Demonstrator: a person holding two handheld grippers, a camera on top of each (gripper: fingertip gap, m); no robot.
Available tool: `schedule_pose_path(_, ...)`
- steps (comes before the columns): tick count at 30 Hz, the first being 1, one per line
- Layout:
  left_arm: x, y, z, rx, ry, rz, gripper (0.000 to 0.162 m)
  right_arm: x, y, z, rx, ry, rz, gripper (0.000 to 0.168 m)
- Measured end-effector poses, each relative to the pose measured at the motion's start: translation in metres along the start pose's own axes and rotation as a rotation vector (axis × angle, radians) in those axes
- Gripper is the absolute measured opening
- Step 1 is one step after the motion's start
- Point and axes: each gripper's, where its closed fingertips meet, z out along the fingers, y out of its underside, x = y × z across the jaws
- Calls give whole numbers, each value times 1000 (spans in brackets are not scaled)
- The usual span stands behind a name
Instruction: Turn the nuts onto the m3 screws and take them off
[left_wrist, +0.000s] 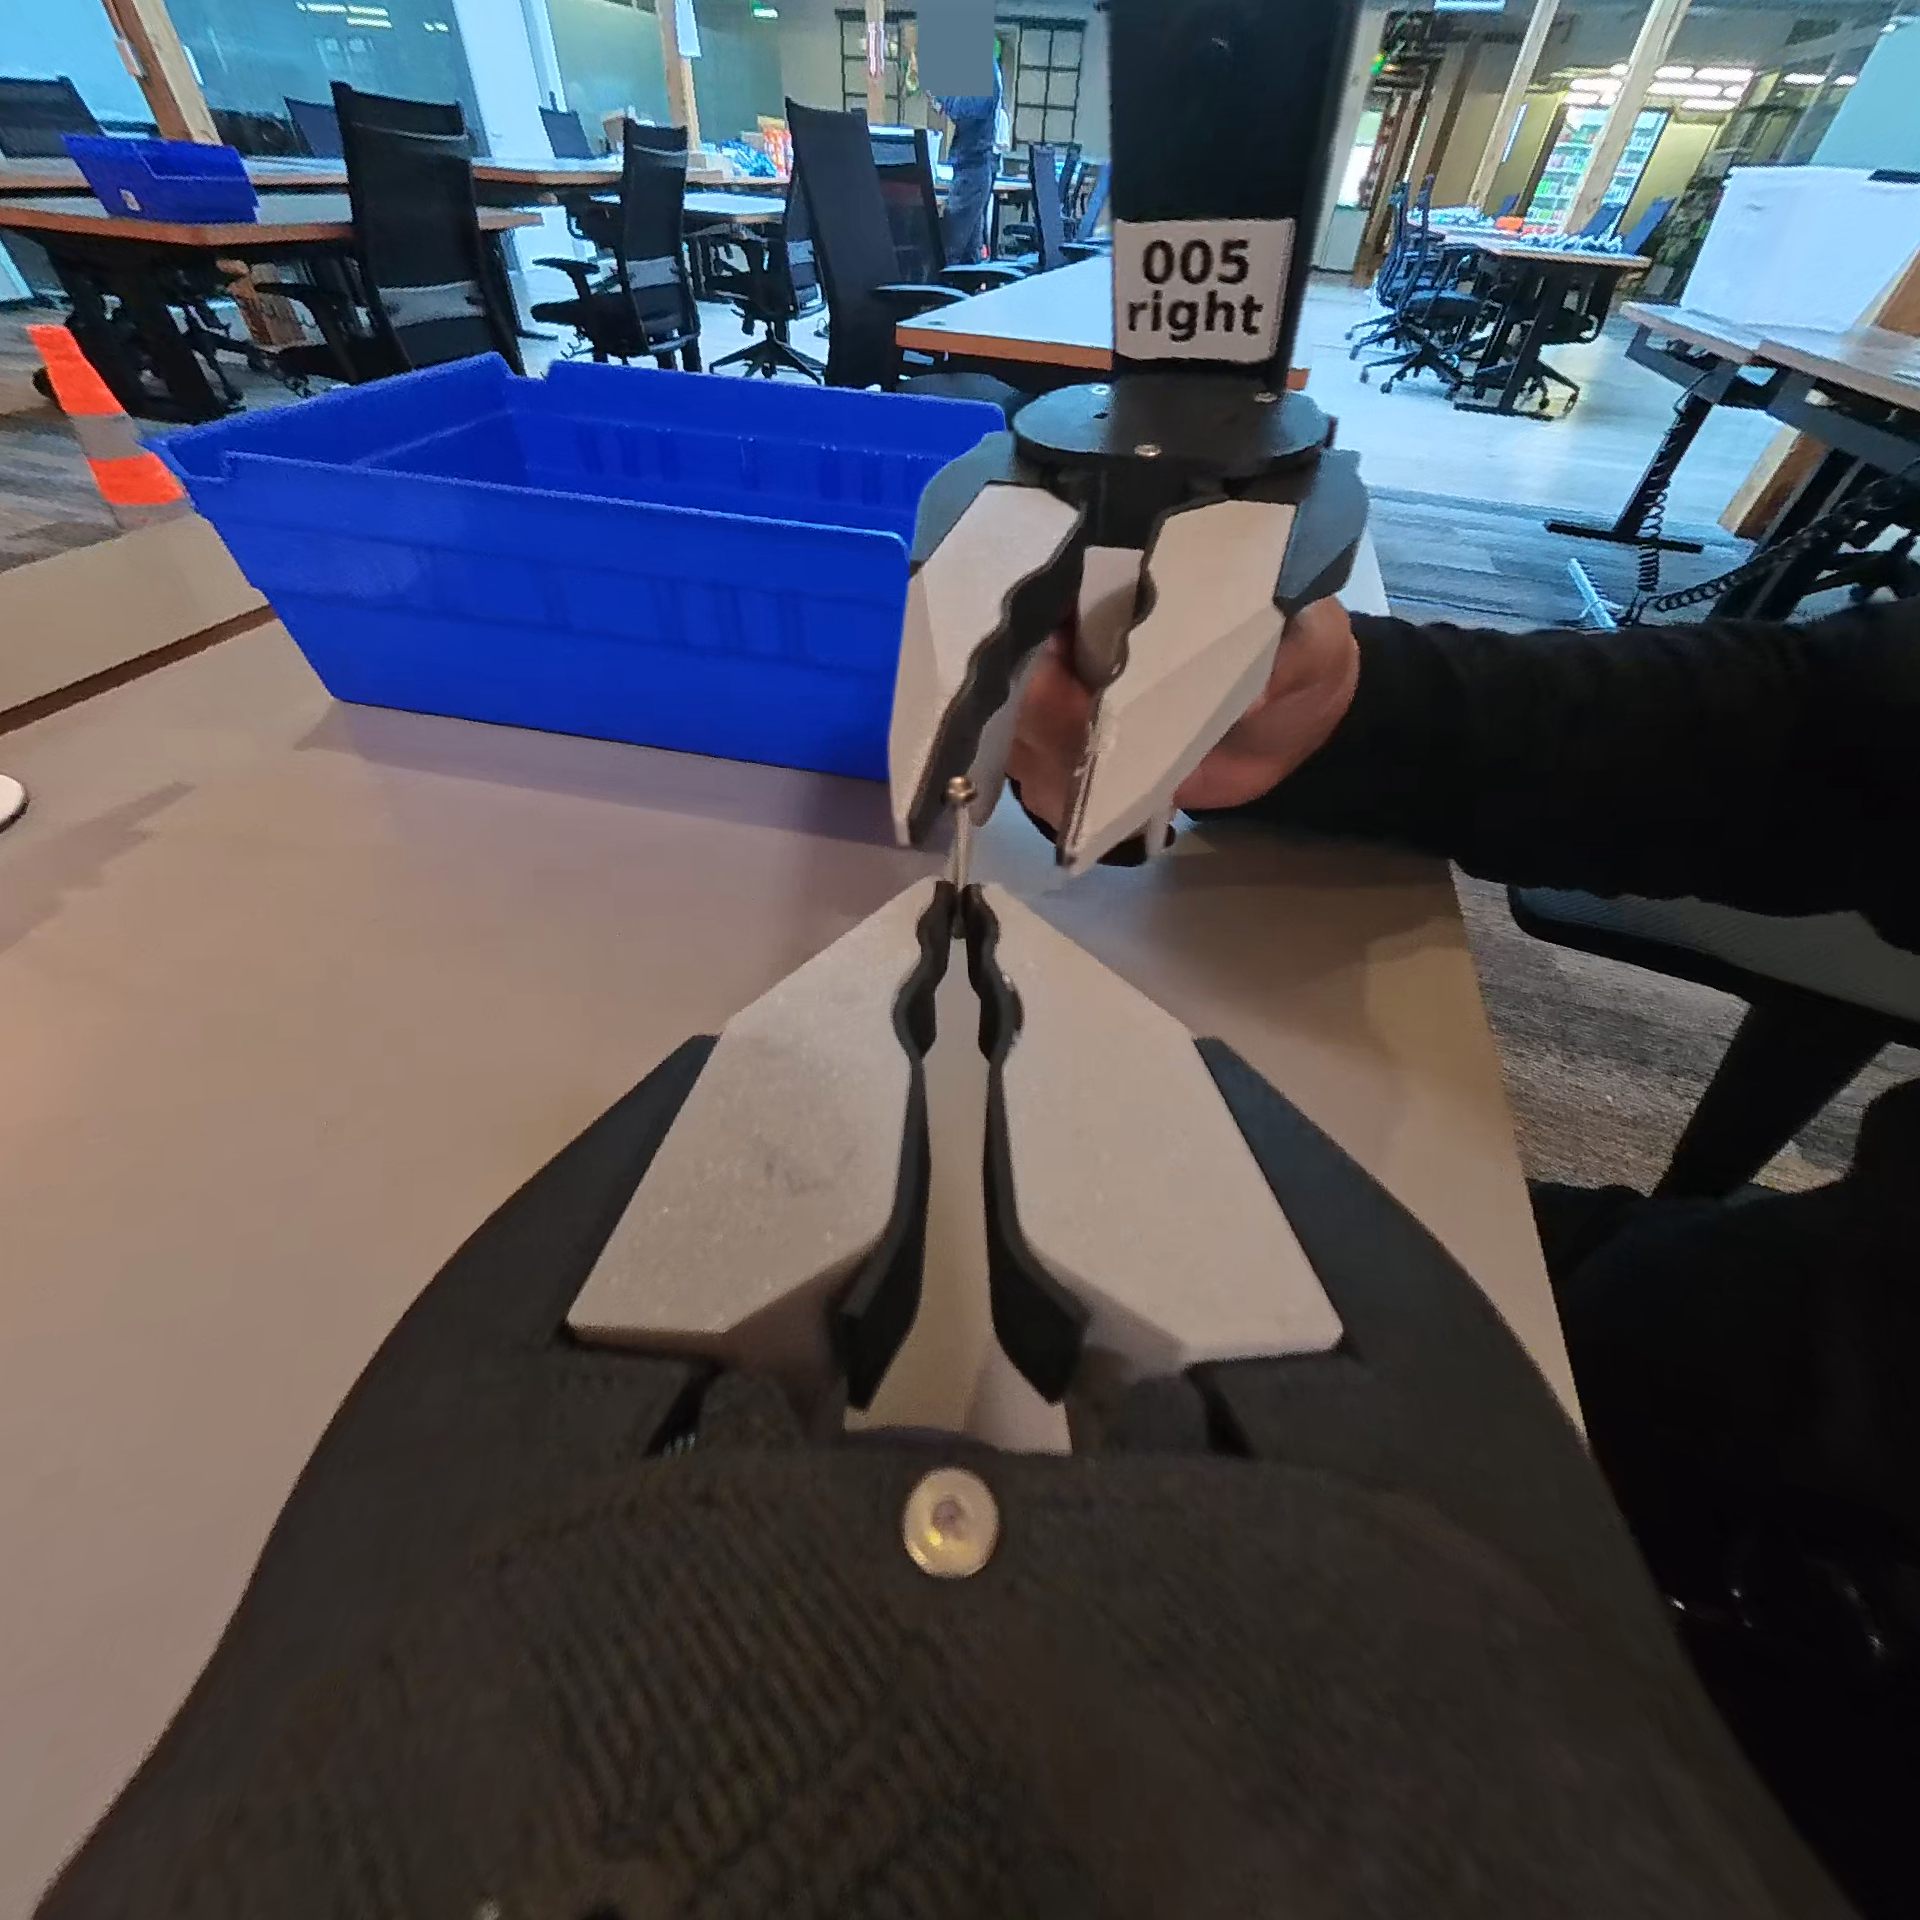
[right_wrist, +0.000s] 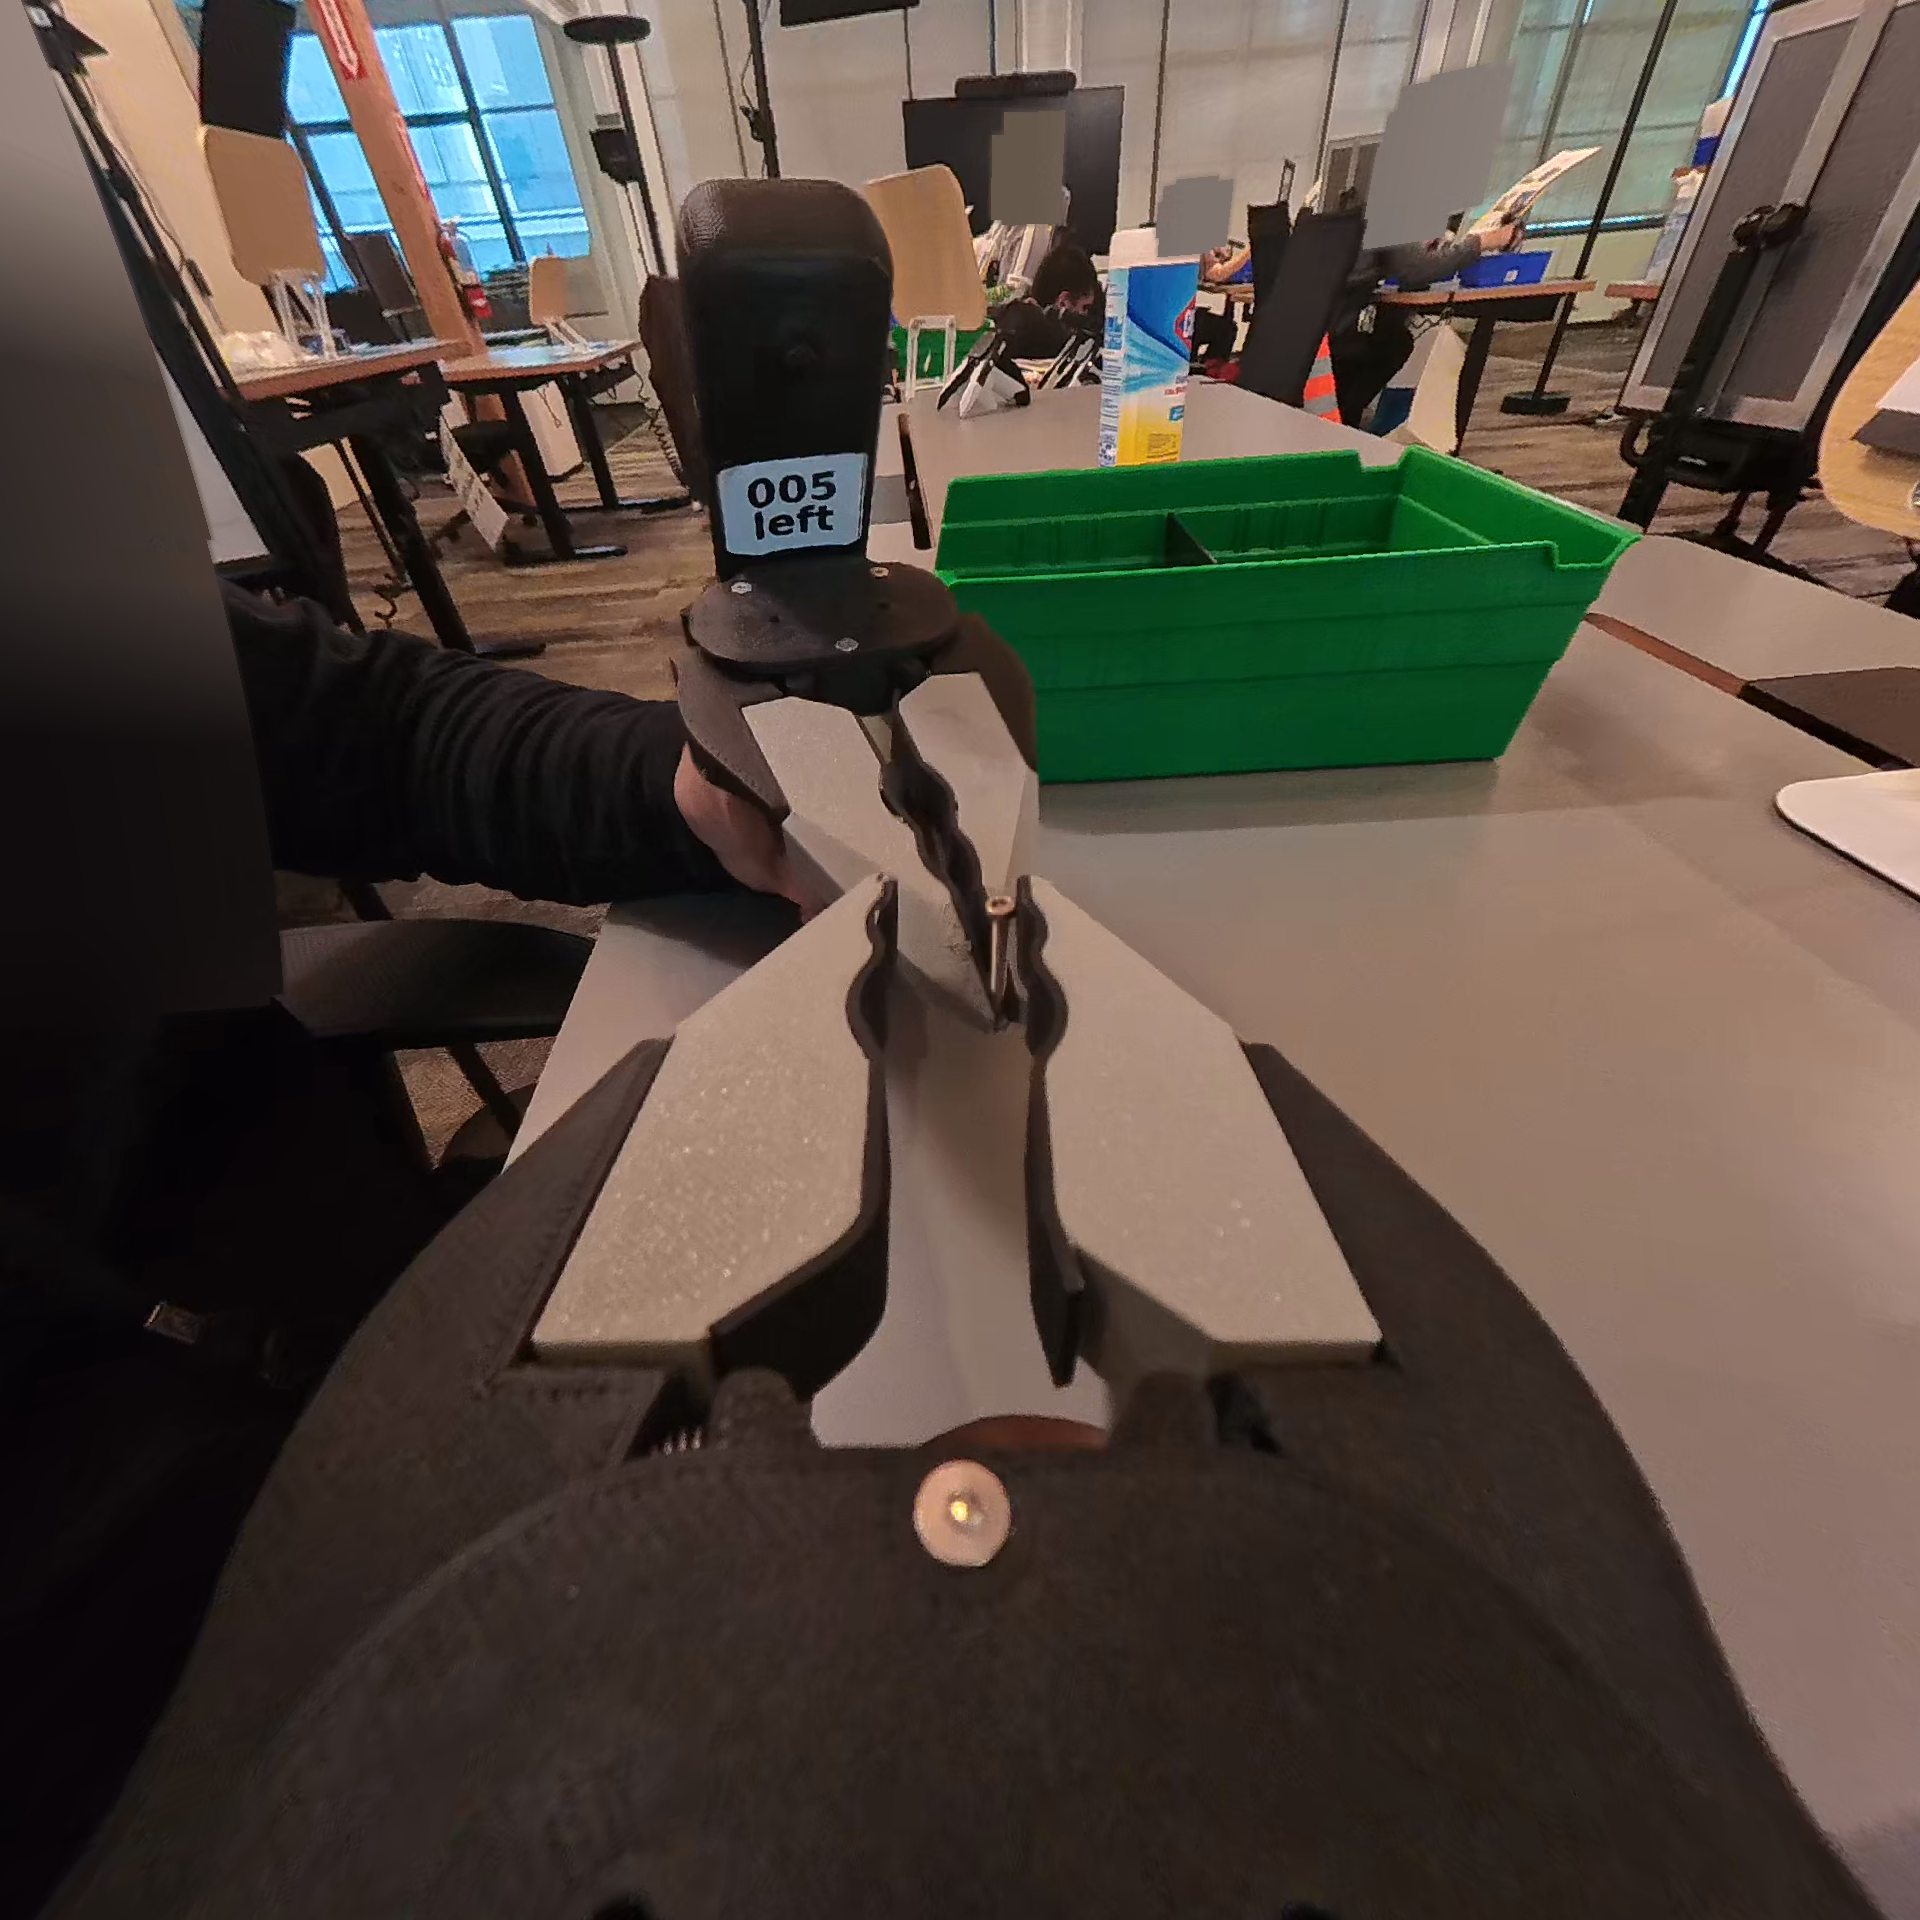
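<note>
The left gripper (left_wrist: 956, 902) is clenched on the lower end of the m3 screw (left_wrist: 963, 840), which stands nearly upright above the tabletop (left_wrist: 416, 987) near its right edge. Just beyond, the right gripper (left_wrist: 987, 831) is released, one fingertip beside the screw head. Farther back a blue bin (left_wrist: 561, 592) sits on the tabletop. A green bin (right_wrist: 1278, 634) sits toward the opposite end.

A grey tabletop (left_wrist: 416, 1039) is carrying two plastic bins. A blue bin (left_wrist: 561, 582) is sitting toward one far edge, and a green bin (right_wrist: 1268, 613) with a dark divider inside is sitting toward the opposite one. A white flat object (right_wrist: 1860, 821) is lying near the green bin's side edge, only partly showing.
</note>
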Motion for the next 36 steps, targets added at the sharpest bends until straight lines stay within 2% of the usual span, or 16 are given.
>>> schedule_pose_path(8, -4, 0, -3, -2, -8, -16, 0, 8, -3, -14, 40, 64, 10, 18)
schedule_pose_path(16, -2, 0, -3, -1, -10, -5, 0, 0, -3, 4, 25, 26, 0, 21)
schedule_pose_path(18, -5, -2, -4, 9, -22, -11, 0, 3, -3, -2, 35, 46, 1, 18)
schedule_pose_path(20, -7, -3, -5, 12, -30, -14, 0, 2, -4, -9, 51, 34, 9, 4)
schedule_pose_path(25, -2, -1, -2, -1, -9, -11, 0, 9, -7, -3, 66, 54, 44, 22)
schedule_pose_path(30, -7, -3, -6, 13, -31, -17, 0, 3, -2, 2, 27, 42, 17, 21)
schedule_pose_path(32, -12, -3, -8, 7, -50, -16, 0, -2, -6, -6, 58, 11, 16, 3)
schedule_pose_path(36, -9, -2, -7, 3, -34, -21, 0, 12, -8, -5, 64, 86, 26, 23)
